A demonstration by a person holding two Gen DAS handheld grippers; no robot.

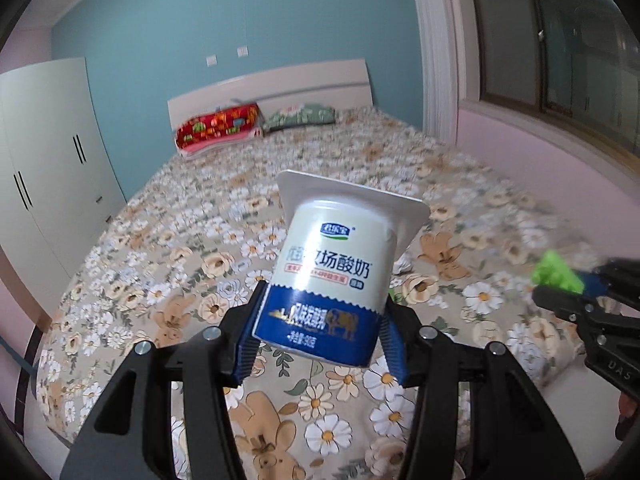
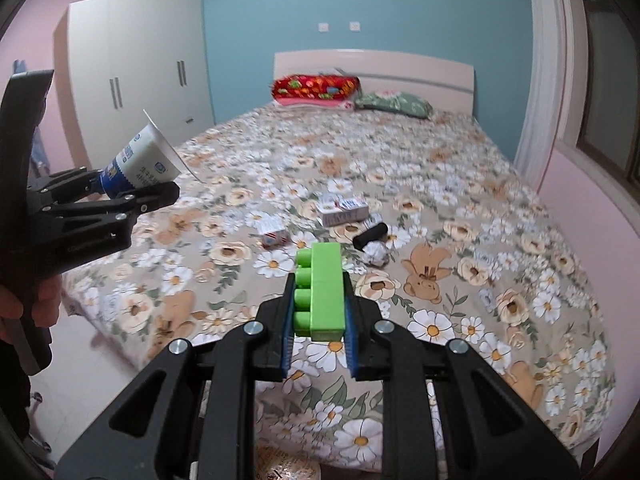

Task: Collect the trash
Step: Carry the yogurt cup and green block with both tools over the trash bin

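Note:
My left gripper (image 1: 320,320) is shut on a white and blue yogurt cup (image 1: 336,276), held above the flowered bed (image 1: 180,248); the cup also shows in the right wrist view (image 2: 140,160). My right gripper (image 2: 318,316) is shut on a green toy brick (image 2: 322,292), held above the bed's near end; the brick shows at the right in the left wrist view (image 1: 556,274). On the bed lie a small carton (image 2: 347,209), a crushed small box (image 2: 274,236), a black cylinder (image 2: 370,236) and a crumpled paper ball (image 2: 376,254).
Two pillows (image 2: 316,86) lie at the headboard. A white wardrobe (image 2: 132,76) stands left of the bed. A pink wall with a window (image 2: 600,92) runs along the right side. A packet (image 2: 284,468) lies on the floor by the bed's foot.

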